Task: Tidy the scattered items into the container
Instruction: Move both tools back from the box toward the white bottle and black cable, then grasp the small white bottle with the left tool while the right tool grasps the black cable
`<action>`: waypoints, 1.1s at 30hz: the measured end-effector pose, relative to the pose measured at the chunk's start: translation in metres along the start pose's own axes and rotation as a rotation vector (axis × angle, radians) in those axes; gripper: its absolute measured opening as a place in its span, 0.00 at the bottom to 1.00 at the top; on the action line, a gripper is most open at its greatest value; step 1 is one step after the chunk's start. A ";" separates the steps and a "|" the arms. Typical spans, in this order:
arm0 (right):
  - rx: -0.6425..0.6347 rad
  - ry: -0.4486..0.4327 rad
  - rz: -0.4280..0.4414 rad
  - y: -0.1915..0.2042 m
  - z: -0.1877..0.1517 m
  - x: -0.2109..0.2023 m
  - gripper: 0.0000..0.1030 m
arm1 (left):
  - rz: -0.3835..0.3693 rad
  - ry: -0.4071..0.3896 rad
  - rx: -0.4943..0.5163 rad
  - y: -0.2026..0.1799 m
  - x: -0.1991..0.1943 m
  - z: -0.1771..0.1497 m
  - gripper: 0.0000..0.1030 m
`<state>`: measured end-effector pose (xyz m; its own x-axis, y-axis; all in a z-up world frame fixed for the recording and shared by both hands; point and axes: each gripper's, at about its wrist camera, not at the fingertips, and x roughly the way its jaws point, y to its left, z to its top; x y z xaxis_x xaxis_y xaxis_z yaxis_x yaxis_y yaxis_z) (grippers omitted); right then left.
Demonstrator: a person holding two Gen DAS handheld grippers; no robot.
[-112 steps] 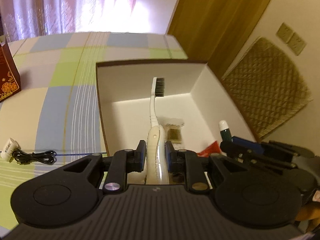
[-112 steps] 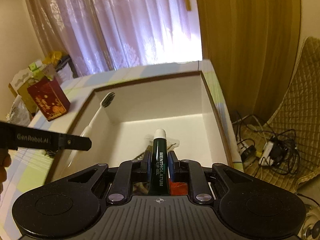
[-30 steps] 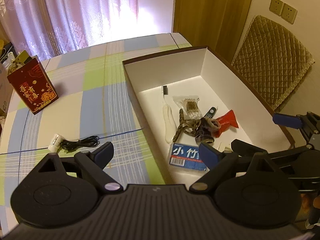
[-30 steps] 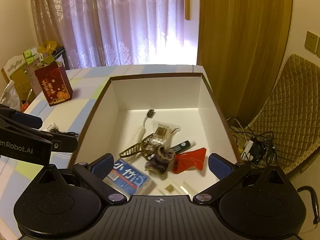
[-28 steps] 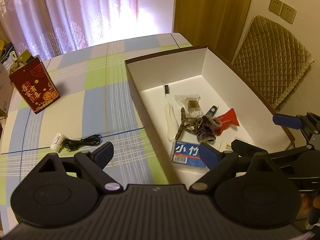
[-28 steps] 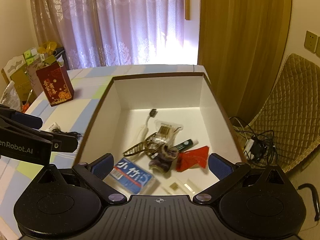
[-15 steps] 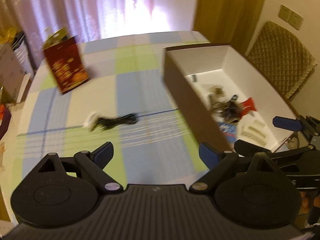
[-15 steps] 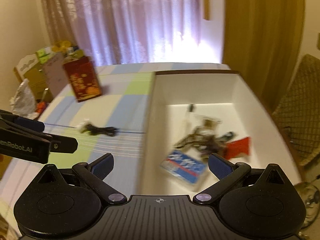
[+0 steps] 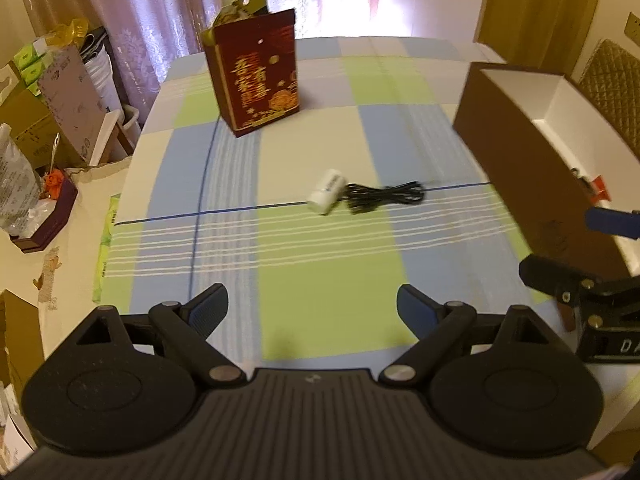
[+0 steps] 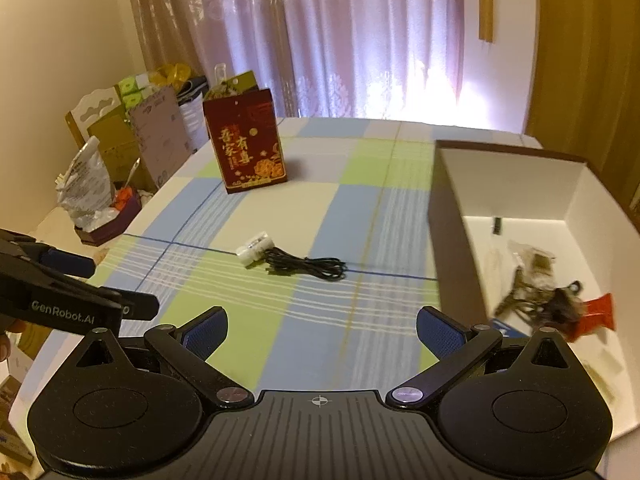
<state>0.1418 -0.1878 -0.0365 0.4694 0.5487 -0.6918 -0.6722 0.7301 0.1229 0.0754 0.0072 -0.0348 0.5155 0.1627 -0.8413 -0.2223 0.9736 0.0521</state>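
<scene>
Both the left hand-held gripper [image 9: 312, 310] and the right hand-held gripper [image 10: 322, 330] hang wide and empty over the checked-cloth table [image 9: 320, 280]. Beyond them, left of the brown white-lined cardboard box [image 10: 448, 240], lies the white charger plug with its coiled black cable [image 9: 362, 194], apparently the last loose item. The step in hand seems to be approaching it; next, one gripper should descend onto the plug. Farther off stands a red gift bag [image 9: 256, 74].

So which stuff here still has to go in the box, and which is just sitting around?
For the tidying:
- white charger plug with black cable, loose on the tablecloth
- brown box, already holding several items
- both tongs, left and right, open, holding nothing

Probably just lying about:
- red gift bag
- clutter beside the table
</scene>
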 end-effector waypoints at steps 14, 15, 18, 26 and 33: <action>-0.116 0.152 -0.005 -0.005 0.019 0.103 0.72 | -0.036 0.039 0.078 0.022 0.077 0.032 0.64; -0.127 0.165 0.000 -0.005 0.021 0.110 0.71 | -0.041 0.044 0.080 0.023 0.083 0.035 0.64; -0.193 0.171 0.004 -0.003 0.028 0.127 0.71 | -0.050 0.055 0.084 0.025 0.097 0.043 0.64; -0.409 0.183 0.034 0.006 0.039 0.165 0.43 | -0.079 0.081 0.106 0.026 0.127 0.059 0.62; -0.550 0.229 0.100 0.015 0.039 0.187 0.34 | -0.094 0.107 0.119 0.029 0.144 0.062 0.56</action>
<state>0.2415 -0.0583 -0.1364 0.2948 0.4573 -0.8390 -0.9328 0.3280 -0.1489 0.1940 0.0682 -0.1209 0.4371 0.0584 -0.8975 -0.0744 0.9968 0.0287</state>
